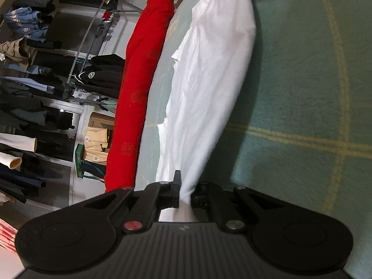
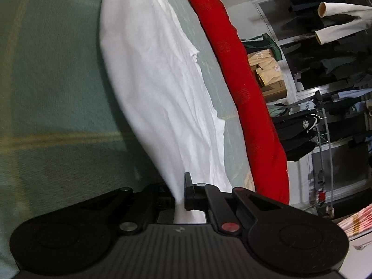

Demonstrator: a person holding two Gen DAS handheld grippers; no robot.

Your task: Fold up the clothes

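A white garment (image 1: 209,74) stretches away from my left gripper (image 1: 185,193), which is shut on a pinched corner of it just above the green checked bedcover (image 1: 302,93). In the right wrist view the same white garment (image 2: 158,88) runs up from my right gripper (image 2: 180,194), also shut on a bunched corner. The cloth hangs taut and lifted near both grippers, and its far part lies on the bedcover (image 2: 51,81). The fingertips are mostly hidden by the fabric.
A long red rolled blanket (image 1: 137,97) lies along the bed's edge beside the garment, also the red roll (image 2: 244,88). Beyond it stand racks of hanging dark clothes (image 1: 30,97), a cardboard box (image 2: 272,86) and a green stool (image 1: 81,162).
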